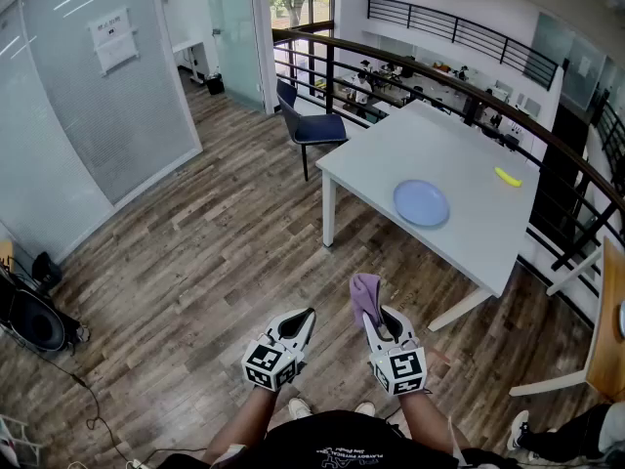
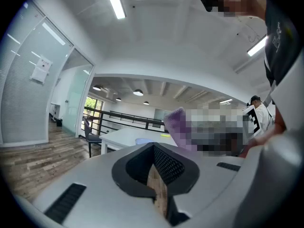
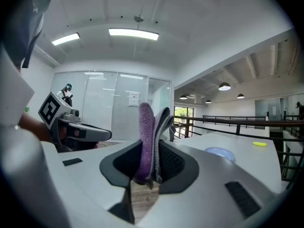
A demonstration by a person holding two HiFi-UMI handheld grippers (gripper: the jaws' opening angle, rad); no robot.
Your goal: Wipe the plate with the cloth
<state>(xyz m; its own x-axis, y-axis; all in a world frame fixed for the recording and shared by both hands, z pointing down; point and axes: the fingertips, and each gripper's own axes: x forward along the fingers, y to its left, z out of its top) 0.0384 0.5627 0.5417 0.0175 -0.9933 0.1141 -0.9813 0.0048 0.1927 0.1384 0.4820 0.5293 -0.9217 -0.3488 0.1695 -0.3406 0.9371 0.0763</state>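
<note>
Soft, floppy cloth [image 1: 365,295] clamped mid-fold in right gripper [image 1: 379,319] jaws, left gripper [image 1: 307,317] jaws pressed together empty; rigid, likely slick plate [image 1: 421,203] at one o'clock on bench [image 1: 459,149].

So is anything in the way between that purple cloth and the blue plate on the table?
Nothing visible. The right gripper holds the cloth above the wooden floor, and the plate lies on the white table ahead, toward its near side. The small yellow object sits beyond the plate, off the path.
</note>
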